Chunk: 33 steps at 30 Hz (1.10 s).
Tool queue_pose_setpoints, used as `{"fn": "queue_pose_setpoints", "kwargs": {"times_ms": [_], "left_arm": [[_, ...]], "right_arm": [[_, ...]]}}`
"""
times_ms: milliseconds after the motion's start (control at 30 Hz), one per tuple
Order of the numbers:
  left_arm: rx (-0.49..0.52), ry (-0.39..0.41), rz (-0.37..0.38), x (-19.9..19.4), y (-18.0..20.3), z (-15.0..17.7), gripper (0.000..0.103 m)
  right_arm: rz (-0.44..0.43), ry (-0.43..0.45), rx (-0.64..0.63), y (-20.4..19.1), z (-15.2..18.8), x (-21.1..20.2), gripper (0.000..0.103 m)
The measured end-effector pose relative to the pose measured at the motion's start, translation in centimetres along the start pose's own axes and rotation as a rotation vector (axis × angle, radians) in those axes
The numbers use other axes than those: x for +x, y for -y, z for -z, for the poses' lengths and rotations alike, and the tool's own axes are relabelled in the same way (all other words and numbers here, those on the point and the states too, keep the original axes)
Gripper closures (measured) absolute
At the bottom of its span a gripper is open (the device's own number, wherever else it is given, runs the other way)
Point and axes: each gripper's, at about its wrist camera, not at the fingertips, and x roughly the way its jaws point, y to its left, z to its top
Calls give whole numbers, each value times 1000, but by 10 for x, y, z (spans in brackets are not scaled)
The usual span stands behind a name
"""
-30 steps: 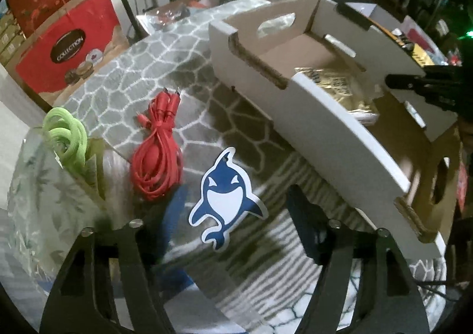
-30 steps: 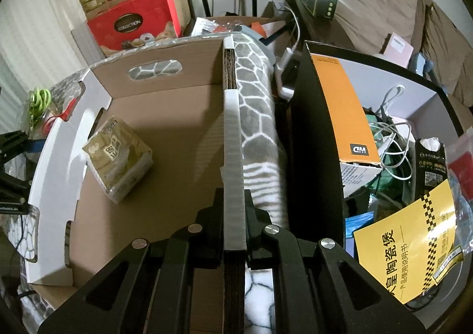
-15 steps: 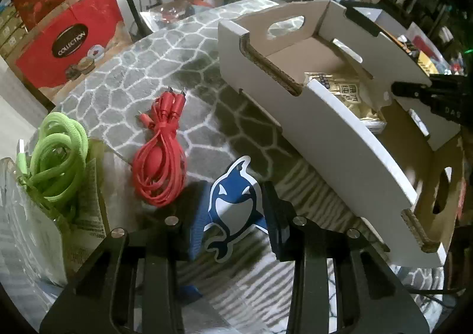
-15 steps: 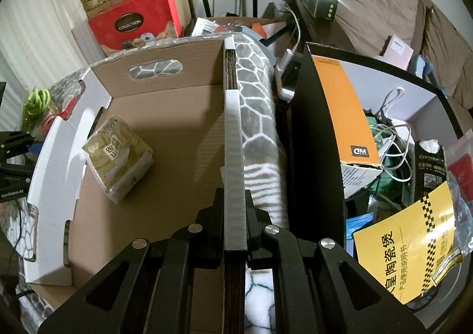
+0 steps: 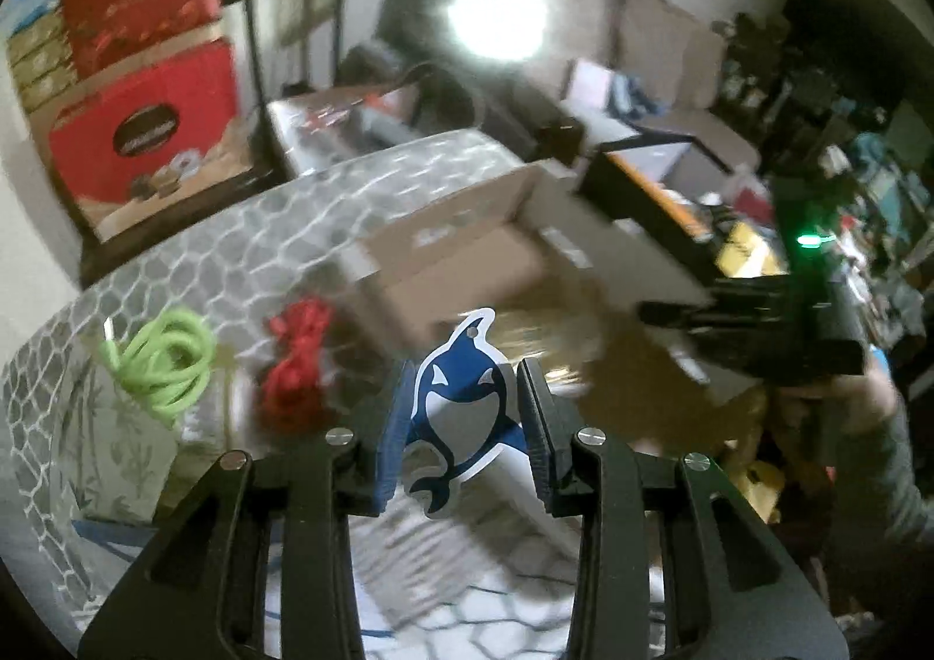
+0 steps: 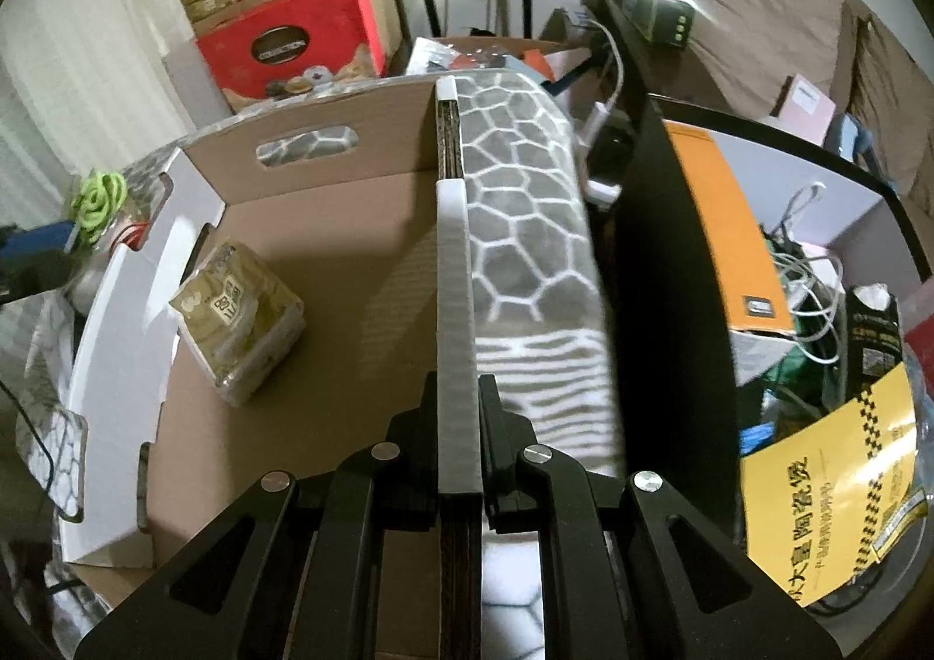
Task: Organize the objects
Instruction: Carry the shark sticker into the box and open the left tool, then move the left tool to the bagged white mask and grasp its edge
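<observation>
The left gripper (image 5: 461, 421) pinches the whale sticker (image 5: 458, 397) upright between its pads, clear of the table (image 5: 245, 228). The right gripper (image 6: 458, 426) is clamped on the cardboard box (image 6: 350, 228) wall. Step in hand: transfer. Next move: carry the sticker ahead and rightward over the box, then release.

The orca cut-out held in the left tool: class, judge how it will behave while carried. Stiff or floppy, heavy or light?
The orca cut-out looks flat and thin, so probably very light. Pinched by its edges in the left tool, it stands up without drooping, suggesting fair stiffness, though a harder squeeze might bow it. Its glossy face may be slippery.
</observation>
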Motion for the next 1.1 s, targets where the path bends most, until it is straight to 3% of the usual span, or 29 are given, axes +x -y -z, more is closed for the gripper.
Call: {"fn": "queue_pose_setpoints", "kwargs": {"times_ms": [267, 333, 400, 433, 567, 767, 900, 1100], "left_arm": [[156, -91, 56, 22, 68, 7, 70], [167, -99, 43, 28, 75, 8, 63], [155, -98, 27, 31, 75, 7, 46], [144, -91, 28, 29, 73, 7, 45], [68, -55, 34, 14, 52, -1, 38], [-40, 8, -48, -25, -3, 2, 35], [-120, 29, -169, -48, -45, 30, 34], [-281, 0, -218, -61, -102, 81, 34]], "right_arm": [[-8, -9, -16, -14, -2, 7, 93], [-14, -10, -12, -13, -2, 7, 94], [-20, -11, -7, -12, -2, 7, 94], [-21, -12, -7, -12, -2, 7, 94], [-21, -11, -7, -12, -2, 7, 94], [-22, -11, -6, -12, -2, 7, 93], [-20, -11, -7, -12, -2, 7, 93], [-12, -11, -13, -14, -2, 7, 93]]}}
